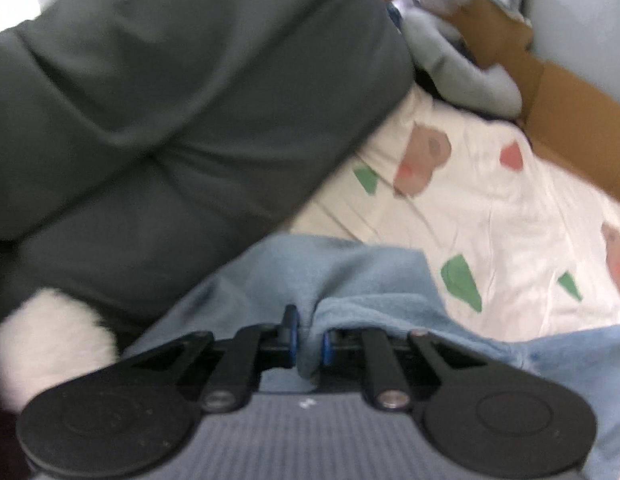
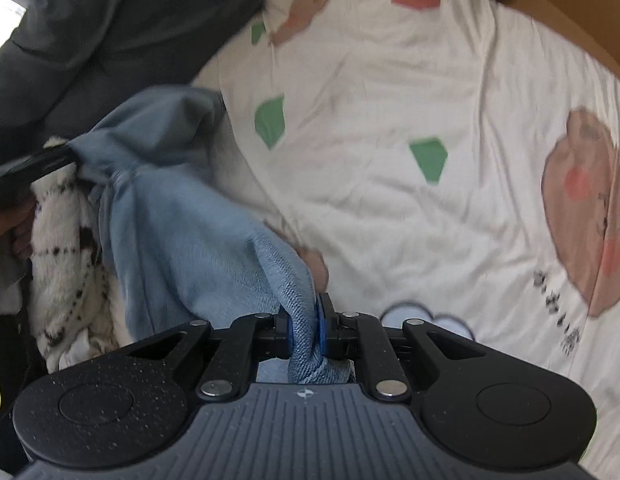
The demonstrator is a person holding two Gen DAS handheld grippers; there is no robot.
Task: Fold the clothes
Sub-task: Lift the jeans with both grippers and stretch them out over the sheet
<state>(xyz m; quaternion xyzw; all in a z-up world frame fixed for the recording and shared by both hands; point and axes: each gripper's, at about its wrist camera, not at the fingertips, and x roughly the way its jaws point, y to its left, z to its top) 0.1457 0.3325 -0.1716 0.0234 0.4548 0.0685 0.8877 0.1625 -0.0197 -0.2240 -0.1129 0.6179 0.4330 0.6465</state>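
Observation:
A light blue garment (image 1: 350,280) hangs bunched between both grippers above a white bedsheet (image 1: 490,208) printed with cartoon animals. My left gripper (image 1: 309,340) is shut on a fold of the blue cloth. In the right wrist view the same garment (image 2: 181,216) stretches from my right gripper (image 2: 303,328), shut on a twisted edge of it, up to the left gripper's fingers (image 2: 49,160) at the far left. The sheet (image 2: 390,160) lies below it.
A dark grey quilt (image 1: 169,100) covers the left and back of the bed. A fluffy white sleeve with dark checks (image 2: 65,248) fills the left side. A brown cardboard box (image 1: 570,120) and a pale grey plush item (image 1: 462,68) sit at the back right.

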